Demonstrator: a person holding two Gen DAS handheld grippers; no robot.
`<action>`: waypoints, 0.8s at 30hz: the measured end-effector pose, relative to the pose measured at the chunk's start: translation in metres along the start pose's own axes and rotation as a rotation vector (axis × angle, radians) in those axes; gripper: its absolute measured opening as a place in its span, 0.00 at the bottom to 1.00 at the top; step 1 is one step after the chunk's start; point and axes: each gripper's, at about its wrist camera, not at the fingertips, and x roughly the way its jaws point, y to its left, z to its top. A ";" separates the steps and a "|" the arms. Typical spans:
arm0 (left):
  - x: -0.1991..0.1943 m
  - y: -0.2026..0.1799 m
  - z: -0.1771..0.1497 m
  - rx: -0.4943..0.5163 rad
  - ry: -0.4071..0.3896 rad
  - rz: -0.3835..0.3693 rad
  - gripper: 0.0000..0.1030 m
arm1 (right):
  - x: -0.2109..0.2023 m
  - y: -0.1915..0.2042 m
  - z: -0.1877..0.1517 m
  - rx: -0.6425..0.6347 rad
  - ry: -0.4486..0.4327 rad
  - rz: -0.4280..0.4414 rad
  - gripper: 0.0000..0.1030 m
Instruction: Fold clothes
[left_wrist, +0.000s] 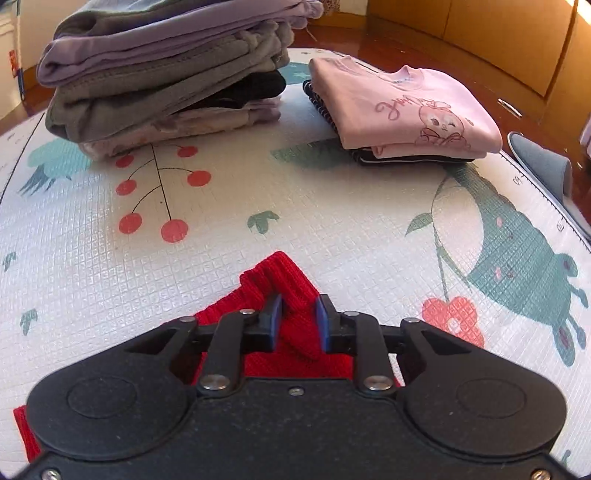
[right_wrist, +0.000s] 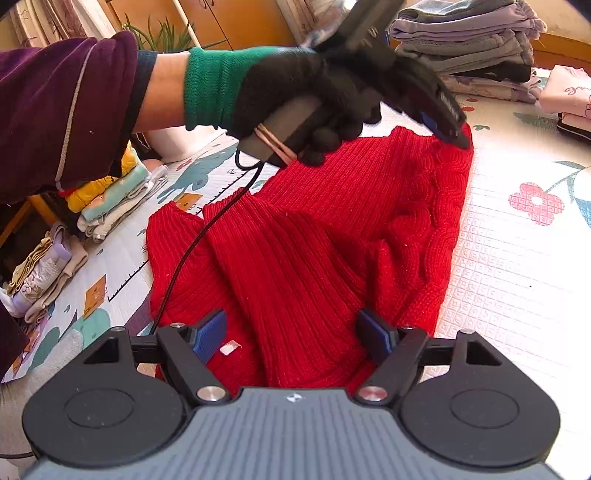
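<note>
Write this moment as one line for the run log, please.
left gripper: shut on red sweater | right gripper: open above it | mat: two folded stacks

Left gripper (left_wrist: 297, 317) angled steeply down, blue-padded fingers (left_wrist: 274, 314) drawn close and pinching a ridge of red sweater (right_wrist: 314, 240). Gripped by a left hand (right_wrist: 314, 96) in a black glove with green cuff, bare wrist and purple velvet sleeve (right_wrist: 62, 107) reaching in from the side. Right gripper (right_wrist: 291, 332) tilted down over the same knit, fingers (right_wrist: 210, 332) spread wide, clamping nothing.
</note>
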 end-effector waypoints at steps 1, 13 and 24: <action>-0.006 -0.001 0.001 0.000 -0.011 0.015 0.20 | 0.000 0.000 0.000 -0.002 0.001 -0.001 0.75; -0.022 0.012 -0.009 -0.152 -0.091 0.070 0.20 | -0.006 0.003 0.003 -0.017 -0.012 -0.008 0.74; -0.025 -0.057 -0.030 0.230 -0.191 0.377 0.02 | -0.006 0.003 0.003 -0.020 -0.005 -0.009 0.74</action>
